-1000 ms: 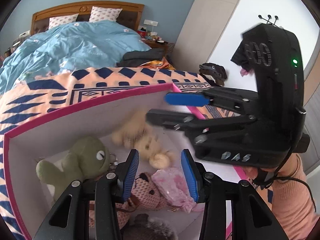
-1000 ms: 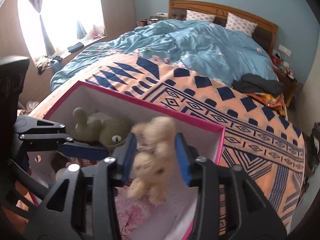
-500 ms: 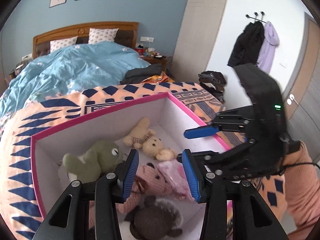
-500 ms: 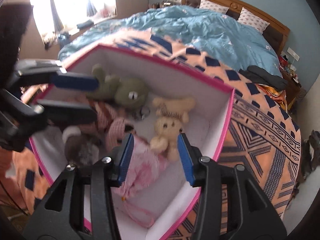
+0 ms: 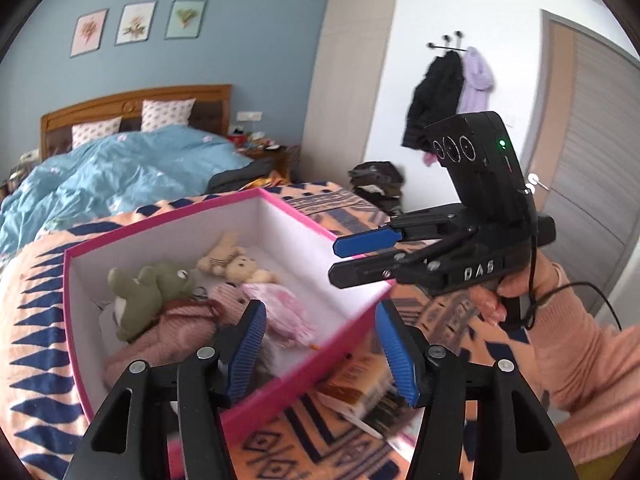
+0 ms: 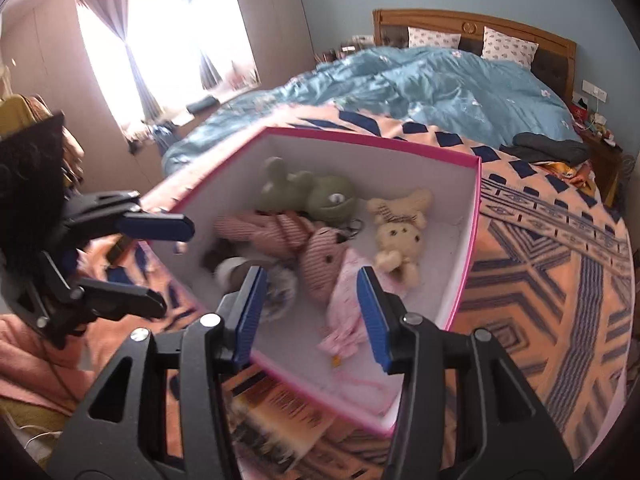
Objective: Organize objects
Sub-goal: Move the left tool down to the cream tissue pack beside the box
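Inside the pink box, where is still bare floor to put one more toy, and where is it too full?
In the pink box, bare white floor lies between the cream bear and the right wall, and behind the bear toward the far corner. The left half is crowded: green frog, striped pink bear and pink cloth overlap.

A pink-rimmed box (image 6: 466,264) with white inner walls is sitting open on the patterned orange-and-navy blanket (image 6: 560,240), holding a heap of soft toys. A green frog plush (image 6: 316,194) is lying on its side against the far wall. Just beside it, a cream teddy bear (image 6: 398,236) is lying face up. A pink striped knitted bear (image 6: 308,248) is sprawling across the middle, touching the frog, and a pale pink cloth (image 6: 348,312) is lying by the near wall (partly under the striped bear's head).
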Demonstrator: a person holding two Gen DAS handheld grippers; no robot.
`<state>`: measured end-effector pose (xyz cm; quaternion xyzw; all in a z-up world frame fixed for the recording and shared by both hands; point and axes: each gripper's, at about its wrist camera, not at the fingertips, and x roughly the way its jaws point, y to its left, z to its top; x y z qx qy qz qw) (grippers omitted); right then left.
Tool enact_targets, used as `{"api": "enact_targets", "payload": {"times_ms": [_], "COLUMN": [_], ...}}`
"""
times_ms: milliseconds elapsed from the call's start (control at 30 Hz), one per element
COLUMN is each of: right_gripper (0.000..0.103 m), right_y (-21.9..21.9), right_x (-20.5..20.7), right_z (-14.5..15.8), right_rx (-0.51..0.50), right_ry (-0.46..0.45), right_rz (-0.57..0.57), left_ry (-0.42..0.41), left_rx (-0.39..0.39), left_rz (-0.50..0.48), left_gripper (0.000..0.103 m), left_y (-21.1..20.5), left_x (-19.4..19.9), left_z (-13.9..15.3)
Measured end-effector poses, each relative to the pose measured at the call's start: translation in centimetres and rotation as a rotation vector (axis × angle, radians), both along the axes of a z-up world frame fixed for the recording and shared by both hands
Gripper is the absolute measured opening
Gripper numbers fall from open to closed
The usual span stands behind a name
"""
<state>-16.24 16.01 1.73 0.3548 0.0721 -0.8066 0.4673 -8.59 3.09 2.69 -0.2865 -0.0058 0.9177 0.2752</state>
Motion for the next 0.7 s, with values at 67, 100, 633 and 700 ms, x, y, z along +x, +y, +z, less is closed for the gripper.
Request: {"api": "enact_targets", "payload": {"times_ms": [67, 100, 633, 700], "right_gripper": [0.051, 0.051, 0.052, 0.052], "right_y": [1.0, 1.6, 6.0, 6.0], "right_x": [1.4, 2.2, 3.4, 3.1], "right_z": [-0.2, -0.5, -9.7, -9.9], "right_rx": [-0.024, -0.034, -0.095, -0.105], "right_ry": [-0.01, -0.019, -0.296, -0.307], "right_rz": [0.002, 0.005, -0.157, -0.159], "left_ry": [-0.005, -0.007, -0.299, -0.308], "left_rx": [0.027, 0.03, 0.111, 0.115], "left_rz": [-0.032, -0.039, 0.002, 0.012], "left_gripper": [0.061, 0.061, 0.059, 0.056], "left_y": [0.3, 0.6, 3.0, 3.0], "left_x": [1.3, 1.8, 0.4, 0.1], "left_z": [-0.6, -0.9, -9.4, -9.5]}}
